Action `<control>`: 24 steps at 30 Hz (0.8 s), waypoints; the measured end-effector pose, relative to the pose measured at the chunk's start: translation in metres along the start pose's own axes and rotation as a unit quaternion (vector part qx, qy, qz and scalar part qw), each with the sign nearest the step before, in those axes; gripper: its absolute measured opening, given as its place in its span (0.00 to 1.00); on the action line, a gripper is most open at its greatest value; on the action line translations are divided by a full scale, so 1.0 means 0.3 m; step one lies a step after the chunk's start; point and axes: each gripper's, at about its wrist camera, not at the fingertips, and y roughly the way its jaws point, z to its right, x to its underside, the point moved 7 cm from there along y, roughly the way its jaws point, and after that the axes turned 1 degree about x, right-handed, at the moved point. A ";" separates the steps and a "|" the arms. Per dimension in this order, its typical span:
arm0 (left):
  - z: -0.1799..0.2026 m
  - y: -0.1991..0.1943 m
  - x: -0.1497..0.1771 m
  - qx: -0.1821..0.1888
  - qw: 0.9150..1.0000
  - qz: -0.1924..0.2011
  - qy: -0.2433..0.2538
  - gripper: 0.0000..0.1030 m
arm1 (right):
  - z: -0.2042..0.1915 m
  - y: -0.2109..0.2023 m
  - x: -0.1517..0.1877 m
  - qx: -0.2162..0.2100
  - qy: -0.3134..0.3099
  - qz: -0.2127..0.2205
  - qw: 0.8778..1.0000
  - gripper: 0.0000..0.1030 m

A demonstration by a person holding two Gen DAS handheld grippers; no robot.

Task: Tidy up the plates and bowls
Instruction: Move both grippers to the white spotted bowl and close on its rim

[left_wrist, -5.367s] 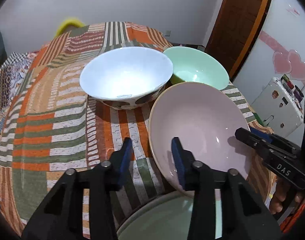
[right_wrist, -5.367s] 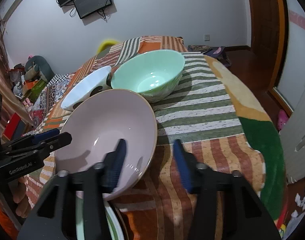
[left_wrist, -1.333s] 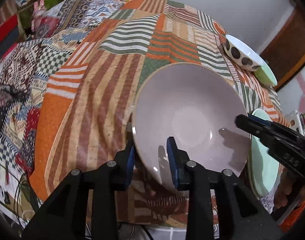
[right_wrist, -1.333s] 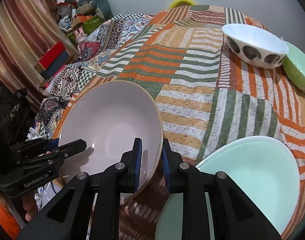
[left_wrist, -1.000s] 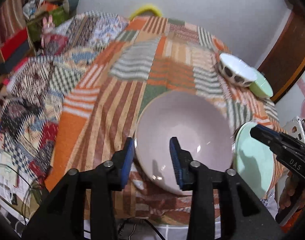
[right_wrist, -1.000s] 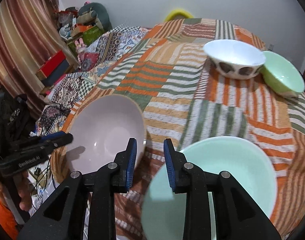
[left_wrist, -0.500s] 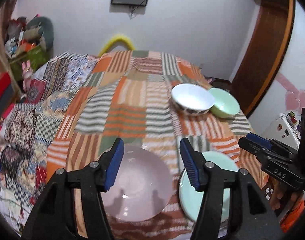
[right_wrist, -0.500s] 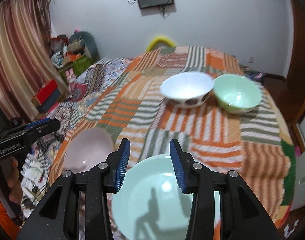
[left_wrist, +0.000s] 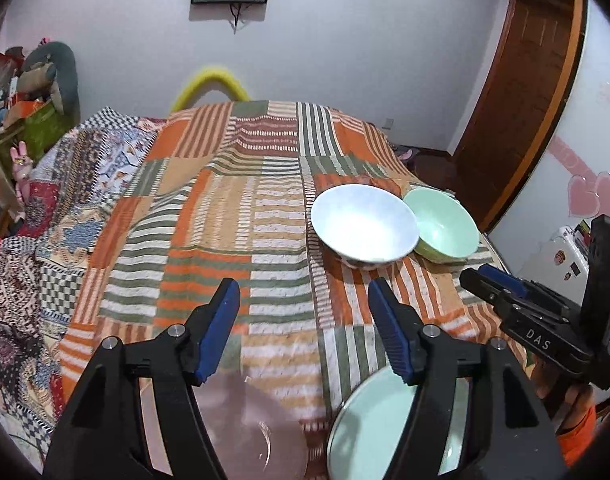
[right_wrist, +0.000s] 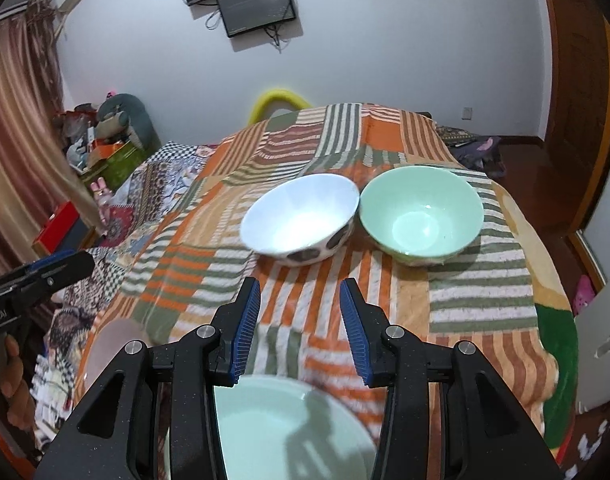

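Hovering over the near edge of the quilted worktop [left_wrist: 233,216], both the left gripper [left_wrist: 301,320] and right gripper [right_wrist: 301,324] have their jaws spread, nothing between them, the left ones just opened wider. Pink bowl [left_wrist: 245,436] and pale green plate [right_wrist: 281,432] sit side by side below, presumably sorted. Only the right wrist view shows the white bowl's [right_wrist: 301,220] spotted outside, touching the green bowl [right_wrist: 421,216].
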 end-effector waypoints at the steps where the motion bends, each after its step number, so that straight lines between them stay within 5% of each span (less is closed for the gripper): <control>1: -0.003 0.029 -0.011 0.001 1.000 -0.004 -0.002 0.64 | 0.005 0.022 -0.009 -0.002 0.004 -0.002 1.000 0.37; 20: -0.040 0.474 -0.118 0.003 0.998 -0.058 -0.021 0.64 | 0.075 0.332 -0.077 0.002 0.048 -0.048 0.998 0.37; 24: -0.043 0.542 -0.123 0.020 0.996 -0.083 -0.034 0.53 | 0.083 0.371 -0.073 -0.006 0.043 -0.072 0.996 0.37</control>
